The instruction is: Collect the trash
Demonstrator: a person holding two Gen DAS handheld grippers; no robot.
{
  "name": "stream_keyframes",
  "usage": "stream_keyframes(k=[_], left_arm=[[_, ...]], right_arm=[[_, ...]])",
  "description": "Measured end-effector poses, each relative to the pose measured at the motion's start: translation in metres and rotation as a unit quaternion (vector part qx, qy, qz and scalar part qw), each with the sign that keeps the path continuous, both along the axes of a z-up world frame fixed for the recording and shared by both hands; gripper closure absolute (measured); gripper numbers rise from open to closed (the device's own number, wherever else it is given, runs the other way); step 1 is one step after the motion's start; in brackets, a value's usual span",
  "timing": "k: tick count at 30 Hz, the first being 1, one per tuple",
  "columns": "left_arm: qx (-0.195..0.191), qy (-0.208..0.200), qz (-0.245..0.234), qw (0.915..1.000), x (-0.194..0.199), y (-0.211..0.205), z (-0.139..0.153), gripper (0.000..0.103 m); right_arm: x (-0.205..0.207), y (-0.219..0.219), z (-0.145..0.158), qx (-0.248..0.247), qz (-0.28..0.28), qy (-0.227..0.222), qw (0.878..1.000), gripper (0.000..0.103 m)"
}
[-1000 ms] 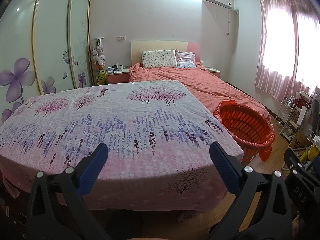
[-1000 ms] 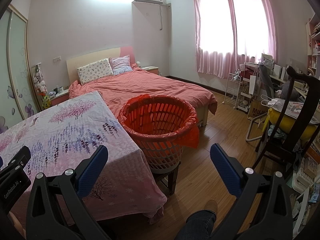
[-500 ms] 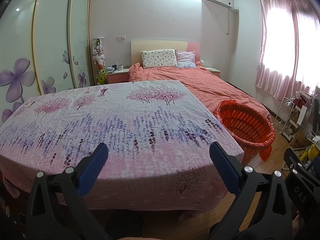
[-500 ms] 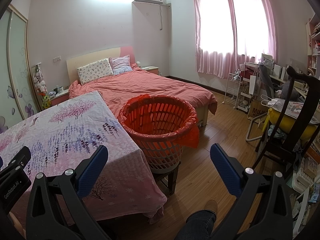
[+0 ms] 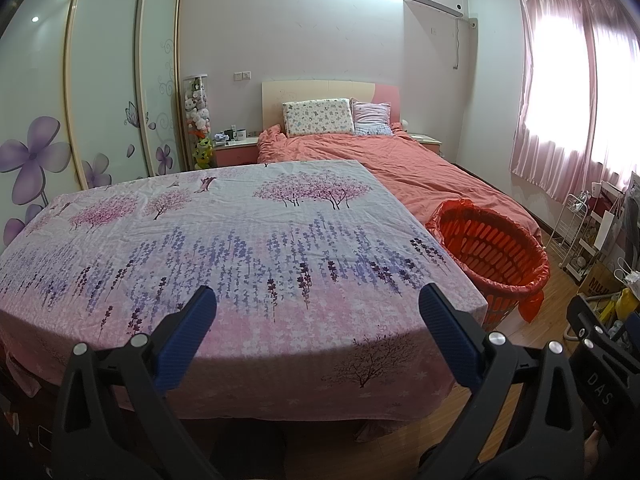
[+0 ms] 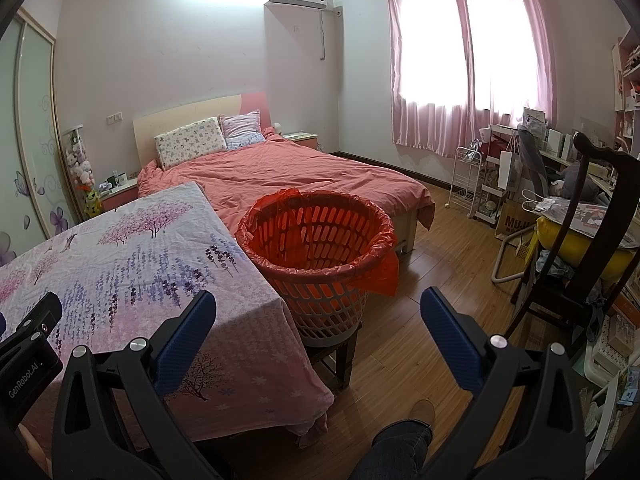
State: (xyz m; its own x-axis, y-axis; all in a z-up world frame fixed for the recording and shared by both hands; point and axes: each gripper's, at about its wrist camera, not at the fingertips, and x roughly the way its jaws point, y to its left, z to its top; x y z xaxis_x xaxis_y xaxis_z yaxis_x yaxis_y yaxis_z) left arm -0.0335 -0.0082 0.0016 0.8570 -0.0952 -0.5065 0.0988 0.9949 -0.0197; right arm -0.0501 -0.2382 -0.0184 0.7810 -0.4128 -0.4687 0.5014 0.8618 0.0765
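While the left gripper (image 5: pixel 316 320) is hovering over the near edge of a table draped in a floral cloth (image 5: pixel 240 248), its blue-padded fingers (image 5: pixel 186 340) are standing spread wide with nothing between them. Ahead of it the cloth is stretching away flat, and no trash is showing on it. Off to that gripper's right, just beside the table's corner, a laundry basket (image 5: pixel 494 256) lined with a red bag is sitting, its mouth facing up.

In the right wrist view, the right gripper (image 6: pixel 318 322) is likewise hanging with its jaws spread apart and gripping nothing. The basket (image 6: pixel 320 256) is lying straight ahead of it and slightly left of centre, resting on a small dark stool (image 6: pixel 340 360) and touching the side of the table cloth (image 6: pixel 140 264). What is lying inside the basket cannot be told. Beyond the basket a bed with a salmon-pink cover (image 6: pixel 288 172) is running toward the far wall. To the right gripper's right, a dark wooden chair (image 6: pixel 576 248) is standing on the wooden floor (image 6: pixel 436 264) near a cluttered desk.
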Motion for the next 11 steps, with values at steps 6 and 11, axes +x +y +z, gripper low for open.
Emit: stream_keyframes(k=[6, 11], left_arm=[[0.0, 0.001, 0.0, 1.0, -0.0011, 0.0017, -0.0006, 0.004], [0.0, 0.0, 0.0, 1.0, -0.0003, 0.0002, -0.0001, 0.004]], right_arm=[[0.0002, -0.0011, -0.0002, 0.0, 0.0, 0.0, 1.0, 0.002], [0.0001, -0.001, -0.0001, 0.0, 0.0, 0.0, 1.0, 0.002]])
